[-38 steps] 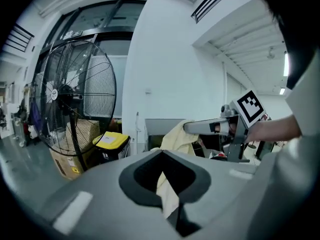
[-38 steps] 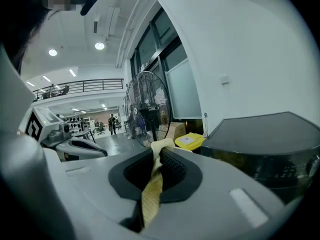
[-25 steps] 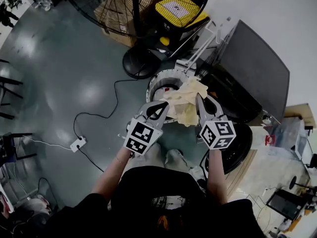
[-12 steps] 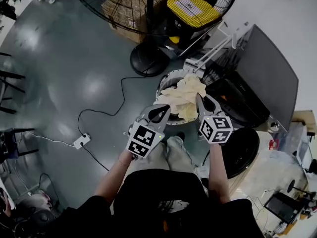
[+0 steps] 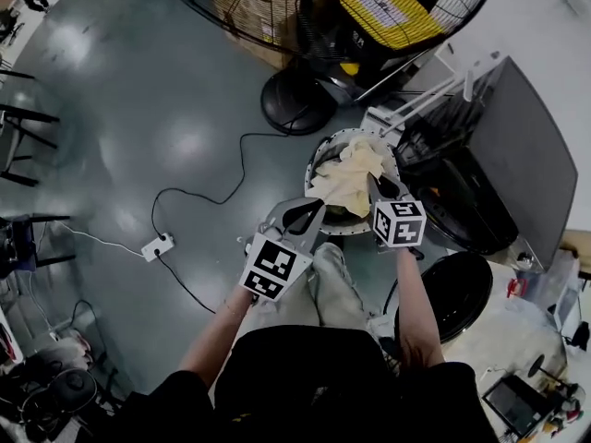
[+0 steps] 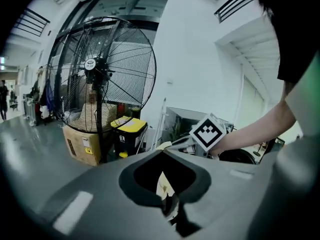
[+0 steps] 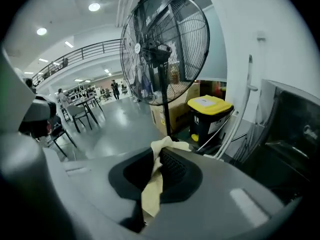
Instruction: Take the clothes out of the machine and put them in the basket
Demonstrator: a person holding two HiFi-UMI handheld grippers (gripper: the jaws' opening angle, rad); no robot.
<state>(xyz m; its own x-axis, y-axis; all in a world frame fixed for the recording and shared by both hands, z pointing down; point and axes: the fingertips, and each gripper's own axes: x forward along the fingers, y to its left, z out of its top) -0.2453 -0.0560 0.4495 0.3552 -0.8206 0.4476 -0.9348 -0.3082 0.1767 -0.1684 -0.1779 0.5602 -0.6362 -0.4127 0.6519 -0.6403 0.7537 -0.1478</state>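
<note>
Where right gripper (image 7: 159, 151) pinches, cream cloth (image 5: 346, 173) crumples.

Right gripper (image 7: 160, 155) clamped on pale yellow cloth (image 7: 151, 191) — large floor fan (image 7: 165, 49), yellow-lidded bin (image 7: 209, 115) beyond

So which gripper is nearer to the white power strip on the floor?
Left. The left gripper is to the right of the power strip; the right gripper is farther right, holding the yellow cloth.

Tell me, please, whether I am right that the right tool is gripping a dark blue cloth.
Not quite: the cloth gripped in the right tool is pale yellow, not dark blue. The right gripper view shows it pinched between the jaws.
</note>
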